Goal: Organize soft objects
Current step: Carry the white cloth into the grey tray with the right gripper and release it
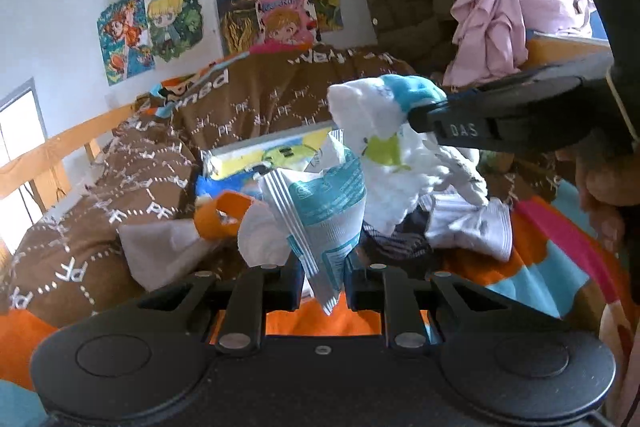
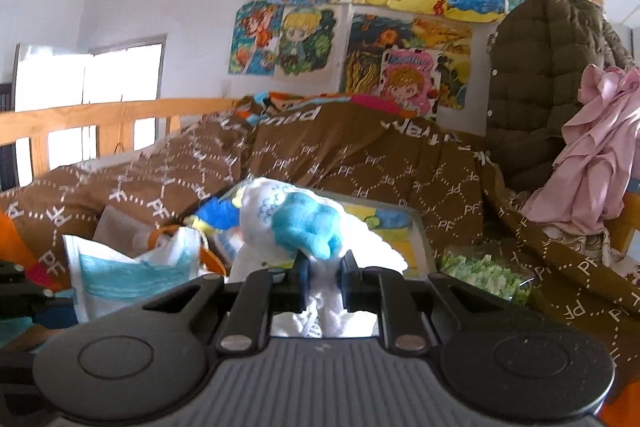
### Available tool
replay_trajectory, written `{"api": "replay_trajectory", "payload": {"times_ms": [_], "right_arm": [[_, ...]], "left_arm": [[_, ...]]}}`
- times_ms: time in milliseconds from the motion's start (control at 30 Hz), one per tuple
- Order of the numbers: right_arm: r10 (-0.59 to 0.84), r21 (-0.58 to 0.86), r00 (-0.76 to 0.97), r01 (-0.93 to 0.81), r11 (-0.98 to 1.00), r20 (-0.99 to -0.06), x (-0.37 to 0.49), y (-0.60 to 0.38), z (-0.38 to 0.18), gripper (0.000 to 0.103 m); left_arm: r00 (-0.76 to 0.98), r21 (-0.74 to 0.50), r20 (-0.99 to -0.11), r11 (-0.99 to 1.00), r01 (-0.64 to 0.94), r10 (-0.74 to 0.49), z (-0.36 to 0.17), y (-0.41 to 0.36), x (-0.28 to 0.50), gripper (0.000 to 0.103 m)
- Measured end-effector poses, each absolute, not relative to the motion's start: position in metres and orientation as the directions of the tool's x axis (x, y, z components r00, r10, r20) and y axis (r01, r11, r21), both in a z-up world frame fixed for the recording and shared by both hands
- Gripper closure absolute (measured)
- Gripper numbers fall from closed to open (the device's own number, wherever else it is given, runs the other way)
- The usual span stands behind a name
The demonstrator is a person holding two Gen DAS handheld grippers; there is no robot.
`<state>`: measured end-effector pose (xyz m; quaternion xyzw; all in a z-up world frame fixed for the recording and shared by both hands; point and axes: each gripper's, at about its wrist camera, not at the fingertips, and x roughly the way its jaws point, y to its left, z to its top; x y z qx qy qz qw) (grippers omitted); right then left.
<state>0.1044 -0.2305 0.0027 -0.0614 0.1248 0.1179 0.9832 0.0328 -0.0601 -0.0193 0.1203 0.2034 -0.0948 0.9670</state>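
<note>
Left wrist view. The left gripper has its fingers clamped on the lower corner of a white and teal packet, which stands up above the bed, probably lifted to get it out of the laundry. Just right of the packet, the right gripper reaches in from the side and pinches a white sock by its blue toe end; the sock hangs down toward a heap of socks lying on the bed, so it seems to be being drawn out of that heap for sorting. A brown blanket is bunched behind the packet.

Right wrist view. The right gripper has its fingers closed on the white sock, whose blue toe bulges above them while the white leg hangs below. The packet sits to the left of the sock, and the brown blanket rises behind it.
</note>
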Motion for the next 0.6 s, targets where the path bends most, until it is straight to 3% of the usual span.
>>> {"api": "replay_trajectory", "payload": {"times_ms": [200,367,467,600], "right_arm": [[0.201,-0.049,0.951,-0.219,0.975,-0.236,0.113,-0.246,0.008,0.086],[0.209,-0.027,0.958,-0.219,0.975,-0.194,0.125,-0.256,0.014,0.086],[0.229,0.013,0.956,-0.23,0.973,-0.182,0.139,-0.263,0.015,0.086],[0.249,0.064,0.948,-0.241,0.969,-0.199,0.158,-0.271,0.01,0.086]], "left_arm": [[0.914,0.286,-0.374,0.918,0.274,-0.156,-0.013,-0.075,0.021,0.082],[0.914,0.252,-0.361,0.924,0.289,-0.187,-0.004,-0.077,0.031,0.082],[0.905,0.18,-0.362,0.936,0.301,-0.221,0.006,-0.069,0.047,0.082],[0.866,-0.015,-0.411,0.952,0.305,-0.284,0.012,-0.053,0.084,0.082]]}}
